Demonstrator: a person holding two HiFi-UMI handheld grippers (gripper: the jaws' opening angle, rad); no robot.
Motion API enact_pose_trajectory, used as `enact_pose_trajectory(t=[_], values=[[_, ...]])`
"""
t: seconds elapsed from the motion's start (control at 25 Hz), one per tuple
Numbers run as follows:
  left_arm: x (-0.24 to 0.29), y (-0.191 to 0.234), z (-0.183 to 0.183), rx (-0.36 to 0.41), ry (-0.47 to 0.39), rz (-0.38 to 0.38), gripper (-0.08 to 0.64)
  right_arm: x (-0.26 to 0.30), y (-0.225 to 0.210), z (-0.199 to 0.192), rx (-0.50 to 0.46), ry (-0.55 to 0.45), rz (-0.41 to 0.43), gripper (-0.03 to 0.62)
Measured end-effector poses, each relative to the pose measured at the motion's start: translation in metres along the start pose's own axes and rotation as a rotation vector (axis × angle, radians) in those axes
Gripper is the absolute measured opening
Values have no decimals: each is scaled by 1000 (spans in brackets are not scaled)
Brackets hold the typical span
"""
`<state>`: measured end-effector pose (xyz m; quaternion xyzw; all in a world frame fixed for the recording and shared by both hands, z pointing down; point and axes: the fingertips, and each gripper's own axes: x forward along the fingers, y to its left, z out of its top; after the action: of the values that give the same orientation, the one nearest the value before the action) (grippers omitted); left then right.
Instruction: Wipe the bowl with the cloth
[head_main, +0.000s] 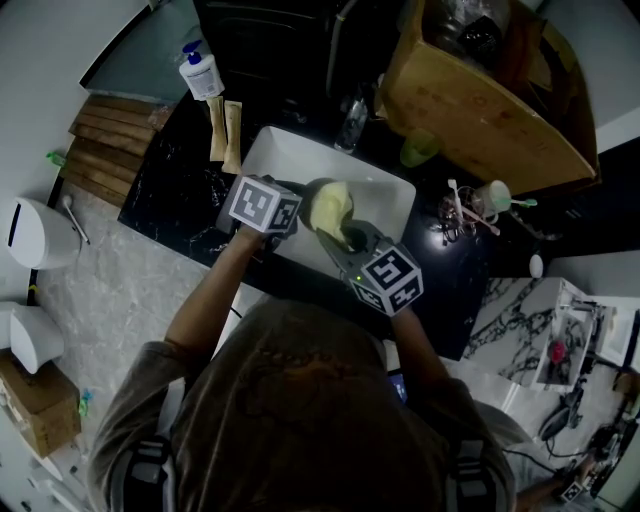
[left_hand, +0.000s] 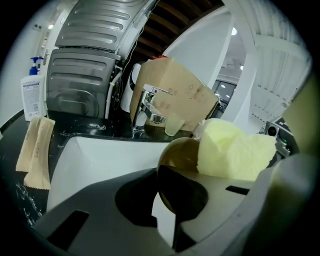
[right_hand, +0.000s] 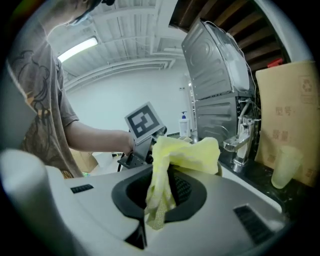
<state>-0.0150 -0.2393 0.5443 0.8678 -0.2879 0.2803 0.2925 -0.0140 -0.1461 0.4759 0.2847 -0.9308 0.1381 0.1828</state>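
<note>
Person (head_main: 290, 400): head and shoulders fill the bottom of the head view, with both arms reaching forward over the sink.
Left gripper (left_hand: 169, 207): jaws clamped tight on the rim of the bowl (left_hand: 176, 160), which is gripped edge-on with its dark underside towards this gripper's camera.
Right gripper (right_hand: 159, 200): jaws pinched shut on the cloth (right_hand: 185, 152); a loose tail of cloth hangs down through the gap between them.
Cloth: pale yellow and bunched into a wad, pressed against the bowl. In the left gripper view it sits at the bowl's right side, touching it.
Bowl: round and olive-brown, held up over the white basin between the two grippers, which meet at it from opposite sides.
Marker cubes: one on each gripper. The left one shows in the right gripper view just behind the cloth, with the person's hand wrapped round the handle below it.
Sink (head_main: 285, 160): white rectangular basin set in a black counter (head_main: 180, 190).
Faucet (left_hand: 147, 107): chrome, at the far edge of the sink, with a pale translucent cup (left_hand: 174, 124) just beside it.
Counter, left of sink: a white pump bottle (left_hand: 32, 95) stands upright, and two tan packets (left_hand: 35, 145) lie side by side near it.
Behind faucet: a brown paper bag (left_hand: 182, 92).
</note>
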Motion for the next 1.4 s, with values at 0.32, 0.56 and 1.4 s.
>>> enact_pose_trajectory(t=[0.32, 0.56, 1.4], values=[[2, -16, -3, 31, 9, -15, 17, 13, -12, -16, -1, 88, -50, 26], [3, -20, -5, 69, 15, 0, 18, 17, -26, -18, 5, 101, -121, 26], [6, -22, -11, 179, 69, 72, 23, 33, -57, -38, -11, 208, -248, 26]])
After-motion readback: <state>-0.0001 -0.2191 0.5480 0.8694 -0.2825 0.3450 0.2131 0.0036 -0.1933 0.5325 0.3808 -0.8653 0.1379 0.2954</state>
